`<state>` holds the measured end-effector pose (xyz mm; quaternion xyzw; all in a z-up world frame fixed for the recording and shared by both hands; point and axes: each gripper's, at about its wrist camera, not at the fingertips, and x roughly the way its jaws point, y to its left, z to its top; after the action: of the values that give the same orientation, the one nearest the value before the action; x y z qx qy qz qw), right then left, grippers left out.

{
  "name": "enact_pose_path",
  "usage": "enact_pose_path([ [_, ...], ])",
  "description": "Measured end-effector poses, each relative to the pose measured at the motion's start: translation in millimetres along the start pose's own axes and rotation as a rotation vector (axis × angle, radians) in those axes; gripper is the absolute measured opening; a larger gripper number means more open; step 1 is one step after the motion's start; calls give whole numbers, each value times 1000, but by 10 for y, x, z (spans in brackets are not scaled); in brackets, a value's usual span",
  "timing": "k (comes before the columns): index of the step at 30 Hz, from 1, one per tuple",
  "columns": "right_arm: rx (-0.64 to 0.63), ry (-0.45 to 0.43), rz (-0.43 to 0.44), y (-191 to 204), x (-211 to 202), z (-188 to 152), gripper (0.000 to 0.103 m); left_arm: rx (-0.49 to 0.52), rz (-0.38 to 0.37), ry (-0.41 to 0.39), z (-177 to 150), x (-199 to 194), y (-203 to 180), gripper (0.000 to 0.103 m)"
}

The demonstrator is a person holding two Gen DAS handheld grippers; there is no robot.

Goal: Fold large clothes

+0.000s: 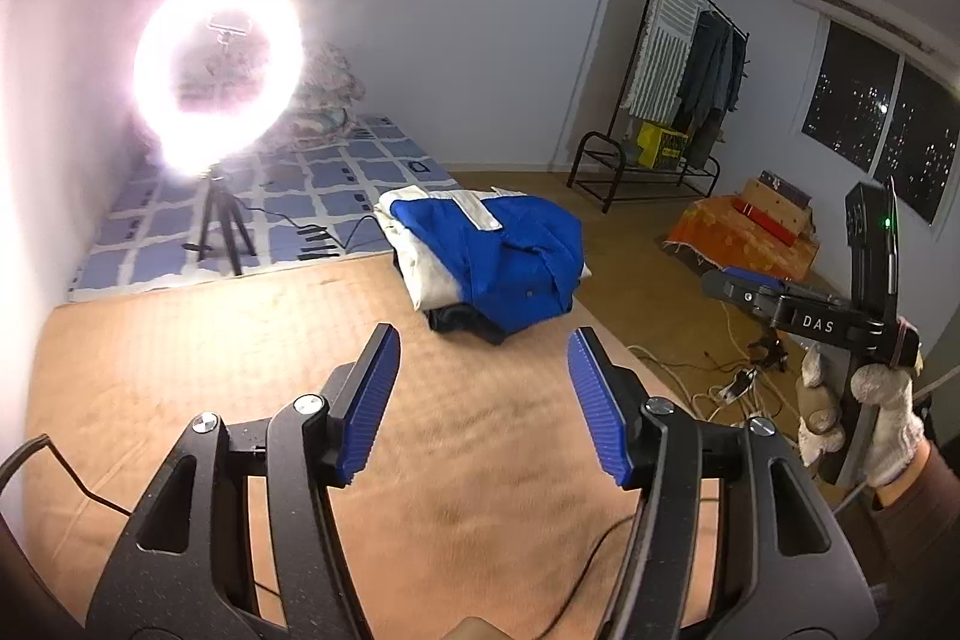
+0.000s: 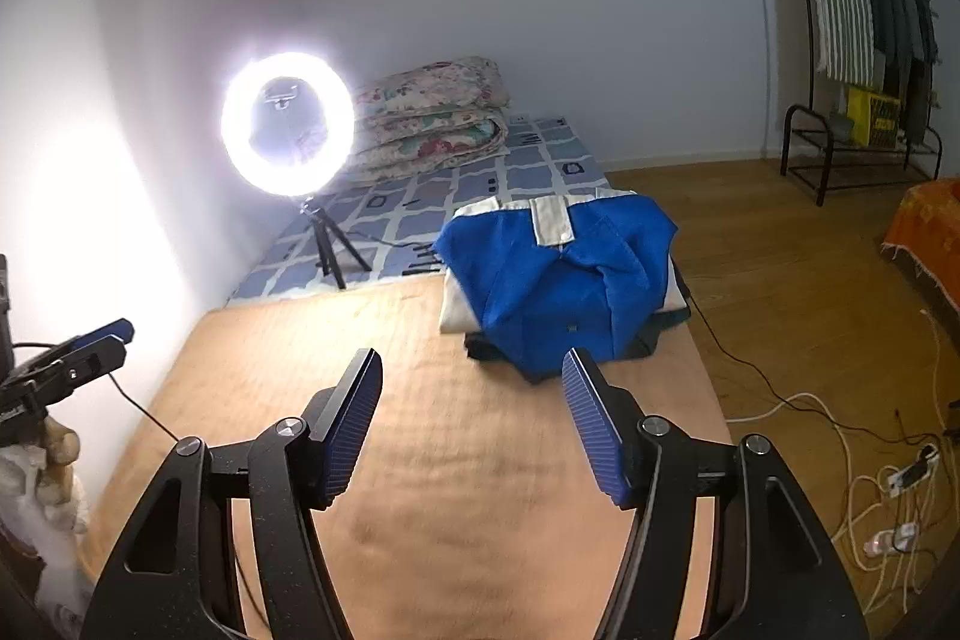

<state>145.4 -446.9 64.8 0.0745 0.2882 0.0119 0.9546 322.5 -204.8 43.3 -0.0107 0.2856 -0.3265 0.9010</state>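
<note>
both grabbers empty, folded pile waits at the far end of the mat

the left gripper (image 1: 483, 403) has its jaws spread wide, with nothing between them. the right gripper (image 2: 474, 421) is the same: spread wide and empty. both hang over the bare tan mat (image 1: 210, 370).

the blue and white garment (image 1: 498, 250) looks folded already. it sits on top of a darker cloth (image 1: 465, 325) at the far end of the mat, well apart from both grippers.

what could go wrong: the pile sits close to the mat's edge on the wood floor side. i think a bump from a gripper could push it off or flop the folds open. the black cord (image 2: 144, 409) lying on the mat could also catch a gripper.

the left view shows the gloved hand (image 1: 882, 418) holding the other gripper, and a dark window (image 1: 870, 118) far from the mat. the right view does not show these. the right view shows the rolled flower blanket (image 2: 432, 112) behind the ring light (image 2: 287, 123) clearly; in the left view the glare nearly hides it.
</note>
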Motion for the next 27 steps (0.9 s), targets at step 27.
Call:
enact_pose_path([
  [27,-108,-79,-153,683,-605,-1063,81,87,149,-63,-985,-783,-348,102],
])
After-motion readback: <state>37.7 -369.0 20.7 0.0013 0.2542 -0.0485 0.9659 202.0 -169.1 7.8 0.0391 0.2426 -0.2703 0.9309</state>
